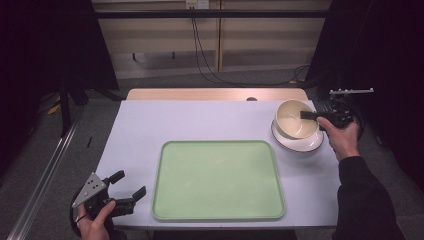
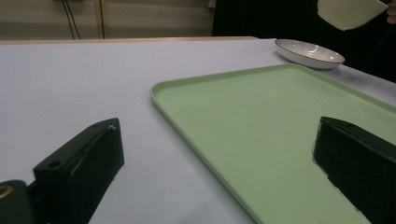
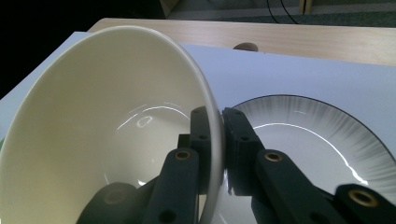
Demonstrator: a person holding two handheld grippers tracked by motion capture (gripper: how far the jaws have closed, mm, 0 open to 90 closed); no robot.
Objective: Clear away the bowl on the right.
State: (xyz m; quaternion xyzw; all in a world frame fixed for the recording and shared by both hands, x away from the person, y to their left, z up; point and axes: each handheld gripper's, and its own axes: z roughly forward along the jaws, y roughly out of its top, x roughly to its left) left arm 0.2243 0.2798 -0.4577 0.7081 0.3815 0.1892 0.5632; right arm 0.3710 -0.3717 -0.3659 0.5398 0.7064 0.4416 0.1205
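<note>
Bowl (image 3: 93,130): cream, glossy, plain, deep-sided. Rim pinched between the jaws of the right gripper (image 3: 215,122), held lifted above a white plate (image 3: 322,140) with dark streaked rim. Left gripper (image 1: 129,184): jaws spread, holding nothing.

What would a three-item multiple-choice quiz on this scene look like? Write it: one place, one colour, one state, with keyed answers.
1. Where is the bowl?
A. on the tray
B. lifted above the plate
C. on the floor

2. What colour is the tray?
A. green
B. red
C. black

3. How is the left gripper?
A. shut on the plate
B. shut on the bowl
C. open, holding nothing

Key: 1 B, the right gripper pinches its rim over the plate; 2 A, pale green throughout; 3 C, its jaws stand apart over the table.
</note>
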